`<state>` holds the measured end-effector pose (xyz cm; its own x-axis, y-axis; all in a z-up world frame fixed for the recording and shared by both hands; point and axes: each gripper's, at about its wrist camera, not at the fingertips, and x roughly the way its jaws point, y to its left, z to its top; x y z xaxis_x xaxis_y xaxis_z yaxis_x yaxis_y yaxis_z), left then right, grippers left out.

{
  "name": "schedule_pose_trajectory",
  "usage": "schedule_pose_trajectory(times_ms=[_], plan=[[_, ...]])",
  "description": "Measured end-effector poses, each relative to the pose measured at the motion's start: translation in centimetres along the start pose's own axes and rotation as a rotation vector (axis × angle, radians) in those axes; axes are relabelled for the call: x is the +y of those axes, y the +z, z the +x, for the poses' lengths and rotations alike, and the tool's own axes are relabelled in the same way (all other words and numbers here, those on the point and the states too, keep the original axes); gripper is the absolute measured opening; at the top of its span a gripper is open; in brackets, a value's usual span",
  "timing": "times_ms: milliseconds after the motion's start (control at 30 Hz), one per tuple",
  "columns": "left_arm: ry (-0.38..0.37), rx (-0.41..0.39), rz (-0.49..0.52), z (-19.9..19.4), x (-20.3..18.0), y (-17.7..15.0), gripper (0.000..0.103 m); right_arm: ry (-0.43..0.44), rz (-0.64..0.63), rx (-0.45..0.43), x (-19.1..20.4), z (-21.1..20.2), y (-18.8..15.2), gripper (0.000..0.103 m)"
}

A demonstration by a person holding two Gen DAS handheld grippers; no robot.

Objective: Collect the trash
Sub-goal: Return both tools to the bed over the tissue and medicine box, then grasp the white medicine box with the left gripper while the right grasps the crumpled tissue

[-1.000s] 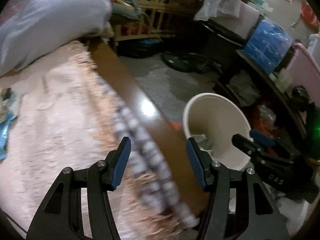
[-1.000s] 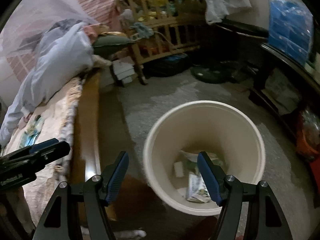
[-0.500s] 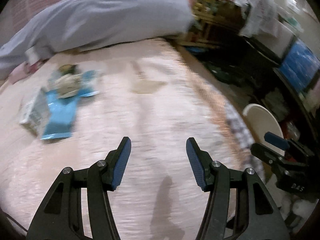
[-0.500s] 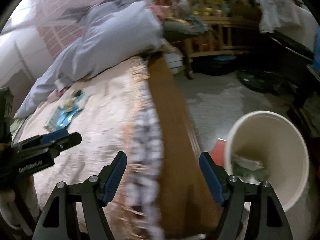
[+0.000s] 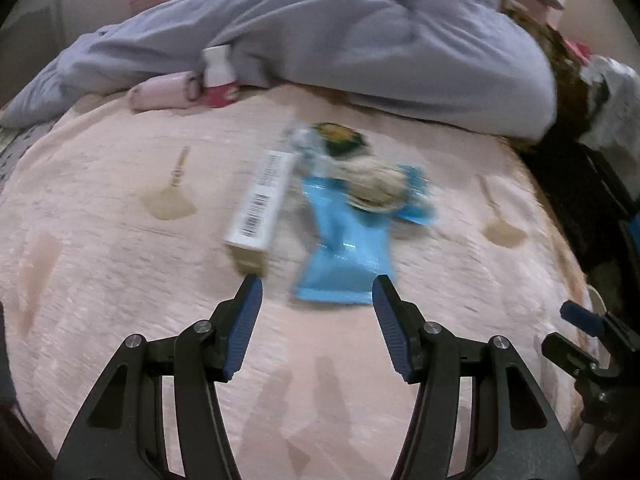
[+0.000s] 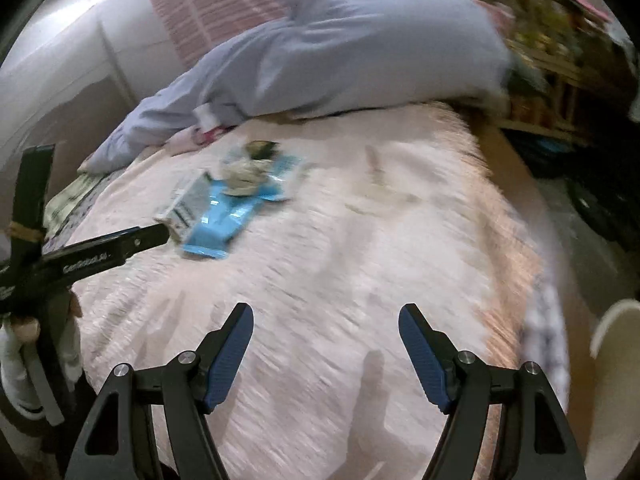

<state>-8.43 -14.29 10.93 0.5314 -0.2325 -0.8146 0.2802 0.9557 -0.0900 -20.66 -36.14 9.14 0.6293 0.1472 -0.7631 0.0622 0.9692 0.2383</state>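
Both views have swung off the cream plastic bin (image 6: 612, 364) and onto the pink plush blanket (image 5: 120, 240) on the bed since a second ago; the bin now shows only at the right edge of the right wrist view. Left tool (image 5: 316, 294) is released, jaws wide, nothing held, and sits just short of the trash pile: shiny blue foil wrapper (image 5: 344, 256), white barcoded carton (image 5: 260, 204) to its left, crumpled beige paper wad (image 5: 376, 188) lying on the wrapper. Right tool (image 6: 326, 322) is also released and empty, over bare blanket, well apart from the pile. Judgement: a drop-off looks done and the next pick is starting, likely the wrapper or carton with the left tool.
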Motion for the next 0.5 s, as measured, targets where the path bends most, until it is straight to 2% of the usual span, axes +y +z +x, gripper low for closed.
schedule_pose_trajectory(times_ms=[133, 333, 500], plan=[[0.028, 0.01, -0.021, 1.4, 2.0, 1.6, 0.056, 0.043, -0.053, 0.003, 2.6, 2.6, 2.8, 0.073], [0.029, 0.026, -0.048, 3.1, 3.9, 3.1, 0.056, 0.083, -0.159, -0.02, 6.0, 7.3, 8.1, 0.073], [0.017, 0.054, -0.044, 4.7, 4.6, 4.2, 0.056, 0.106, -0.232, 0.017, 7.9, 12.4, 12.0, 0.073]])
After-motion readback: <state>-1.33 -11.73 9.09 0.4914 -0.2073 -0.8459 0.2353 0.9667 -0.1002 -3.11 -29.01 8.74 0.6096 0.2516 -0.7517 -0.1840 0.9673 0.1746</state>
